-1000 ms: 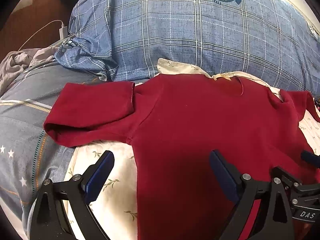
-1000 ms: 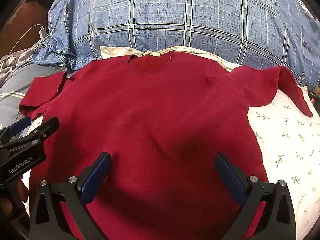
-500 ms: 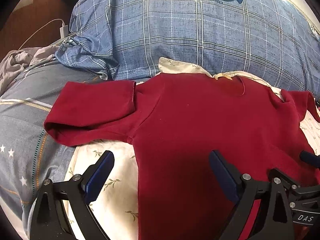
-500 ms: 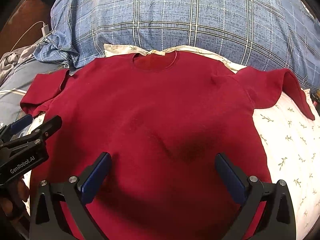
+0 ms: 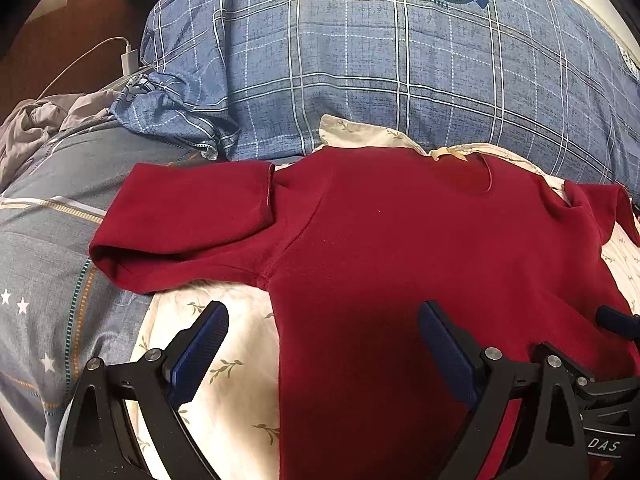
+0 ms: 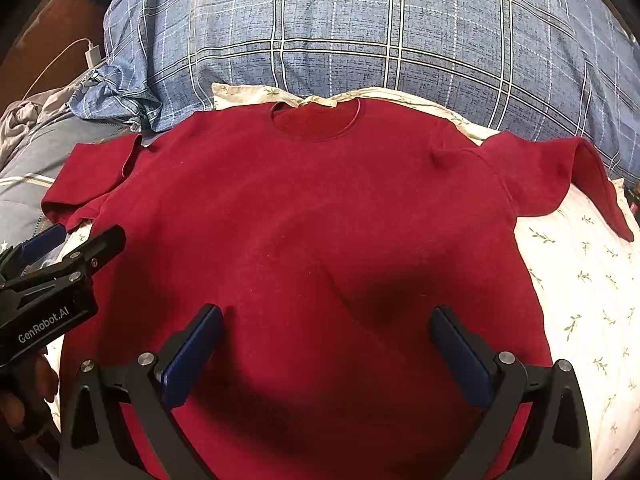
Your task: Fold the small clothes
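Red shirt (image 6: pixel 320 220) being kept flat on floral sheet (image 6: pixel 580 280), collar at 12 o'clock, left gripper (image 5: pixel 322 344) and right gripper (image 6: pixel 326 344) being held apart above hem

Plaid pillow (image 6: pixel 360 32) blocks beyond shirt (image 6: pixel 312 240); floral sheet (image 6: pixel 580 300) open.

Both views bright, sharp mid-frame, colours saturated. Strong fisheye: plaid lines on blue pillow (image 6: pixel 360 32) bow outward, black vignette in corners. Glare blown white top-right of left wrist view. Soft dark shadow patches on red T-shirt (image 5: pixel 400 240) (image 6: pixel 304 220) low centre. No motion blur.
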`<act>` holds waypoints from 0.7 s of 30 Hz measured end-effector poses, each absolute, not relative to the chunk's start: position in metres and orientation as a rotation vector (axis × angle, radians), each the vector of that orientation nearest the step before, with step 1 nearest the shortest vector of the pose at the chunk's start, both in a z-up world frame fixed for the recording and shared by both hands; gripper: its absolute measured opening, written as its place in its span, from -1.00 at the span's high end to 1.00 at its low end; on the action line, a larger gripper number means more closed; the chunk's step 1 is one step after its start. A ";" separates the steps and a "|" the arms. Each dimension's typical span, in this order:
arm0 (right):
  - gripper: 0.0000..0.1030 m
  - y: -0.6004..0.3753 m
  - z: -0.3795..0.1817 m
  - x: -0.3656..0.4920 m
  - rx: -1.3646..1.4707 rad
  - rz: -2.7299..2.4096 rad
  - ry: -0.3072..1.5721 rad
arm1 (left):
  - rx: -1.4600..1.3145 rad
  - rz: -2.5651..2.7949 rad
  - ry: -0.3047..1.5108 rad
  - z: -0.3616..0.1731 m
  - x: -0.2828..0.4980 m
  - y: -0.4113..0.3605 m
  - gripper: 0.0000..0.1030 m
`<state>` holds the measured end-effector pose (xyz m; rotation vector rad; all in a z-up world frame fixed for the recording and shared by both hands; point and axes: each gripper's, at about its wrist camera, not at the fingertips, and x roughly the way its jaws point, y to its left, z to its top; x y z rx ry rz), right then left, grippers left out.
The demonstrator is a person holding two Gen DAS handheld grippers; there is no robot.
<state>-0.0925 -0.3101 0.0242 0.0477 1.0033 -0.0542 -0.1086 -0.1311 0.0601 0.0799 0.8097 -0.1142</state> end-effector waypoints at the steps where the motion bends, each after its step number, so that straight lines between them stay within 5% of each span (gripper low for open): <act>1: -0.99 -0.310 0.024 -0.092 0.046 -0.053 1.003 | 0.079 -0.113 0.810 0.060 -0.109 -0.131 -0.85; 21: -0.99 -0.306 0.024 -0.085 0.046 -0.049 0.995 | 0.073 -0.106 0.815 0.059 -0.106 -0.128 -0.85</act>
